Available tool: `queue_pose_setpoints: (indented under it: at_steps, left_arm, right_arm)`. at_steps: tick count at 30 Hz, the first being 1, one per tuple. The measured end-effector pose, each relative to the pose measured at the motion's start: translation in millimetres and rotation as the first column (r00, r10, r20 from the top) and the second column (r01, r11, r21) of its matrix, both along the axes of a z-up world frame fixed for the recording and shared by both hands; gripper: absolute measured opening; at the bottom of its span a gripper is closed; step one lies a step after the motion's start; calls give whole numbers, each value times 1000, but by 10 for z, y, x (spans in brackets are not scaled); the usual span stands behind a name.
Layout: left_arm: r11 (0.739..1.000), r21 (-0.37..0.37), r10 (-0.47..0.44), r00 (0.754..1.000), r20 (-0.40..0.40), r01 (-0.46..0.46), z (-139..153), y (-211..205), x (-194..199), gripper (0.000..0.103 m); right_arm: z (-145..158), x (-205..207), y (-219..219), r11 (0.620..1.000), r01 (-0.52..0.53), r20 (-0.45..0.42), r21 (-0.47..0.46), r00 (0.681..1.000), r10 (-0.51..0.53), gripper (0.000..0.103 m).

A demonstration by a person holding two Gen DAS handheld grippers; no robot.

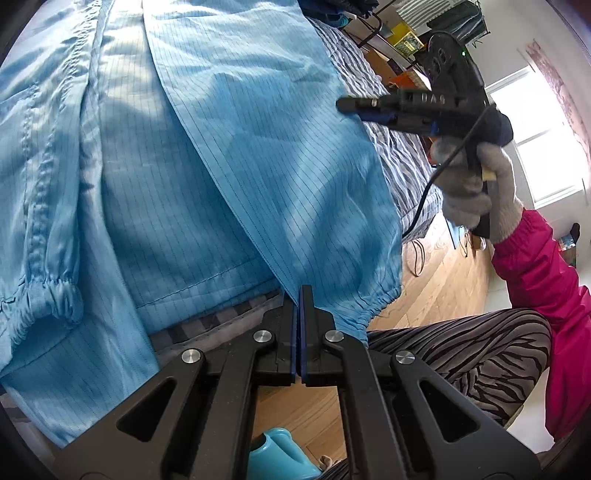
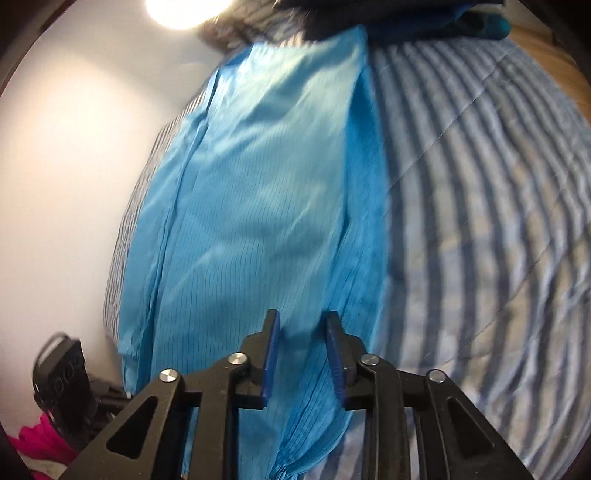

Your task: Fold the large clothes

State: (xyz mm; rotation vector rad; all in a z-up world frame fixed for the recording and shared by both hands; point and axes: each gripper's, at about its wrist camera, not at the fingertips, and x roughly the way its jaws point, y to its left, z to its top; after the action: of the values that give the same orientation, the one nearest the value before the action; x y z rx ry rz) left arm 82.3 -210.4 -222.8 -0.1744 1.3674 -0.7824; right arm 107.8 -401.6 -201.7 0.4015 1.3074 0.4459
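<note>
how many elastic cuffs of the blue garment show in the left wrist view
2. One gathered cuff lies at the left on the bed; the other hangs off the bed edge, right of the shut left gripper. Others may be hidden under the folds.

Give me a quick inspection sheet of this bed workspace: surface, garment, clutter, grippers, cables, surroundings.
Surface: striped bedcover, mostly bare on one side.
Job's things: light blue garment spread over bed, elastic cuff at the edge.
Clutter: dark clothes pile at far end.
Grippers: left gripper shut on garment's edge; right gripper over garment, pads apart.
Cables: black cable hangs from right gripper.
Surroundings: wooden floor, window, white wall.
</note>
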Motion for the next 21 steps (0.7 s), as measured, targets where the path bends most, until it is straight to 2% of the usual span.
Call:
queue_pose_setpoints:
  at_steps: [2,4,7,9,13,15,18,20,21]
  left_arm:
    - [1000,1,4,1000,-1,-4,0,16,2,0]
    - [1000,2,2,1000,6,-2,25,17,-9,0]
    - [1000,-6,-6,1000,16,6,73,-11,-37,0]
    - [1000,1,-18,1000,24,18,69,-55,-60,0]
    - [998,41,-42,999,33,40,-21,-126,-128,0]
    - [998,47,-48,998,40,46,-11,-128,-154,0]
    - [998,48,-37,997,71,33,80,-76,-182,0]
    - [998,51,-26,995,94,22,172,-23,-218,3]
    - [999,41,-21,994,104,17,237,24,-244,10]
  right_arm:
    - [29,-35,77,999,-24,15,-32,1000,24,5]
    - [123,-53,84,1000,-17,42,-18,999,18,0]
    - [311,-89,-2,999,22,89,-34,996,-19,0]
    - [318,-116,-90,998,52,86,-47,995,-47,0]
    - [21,-103,-152,996,62,1,-61,998,-62,0]
    - [-60,-135,-59,991,17,-2,-133,1000,-17,0]
    - [-22,-153,-51,990,14,8,-143,1000,-13,8]
    - [89,-197,-91,992,34,46,-123,999,-28,28]
    - [180,-243,-137,991,50,79,-124,996,-40,31]
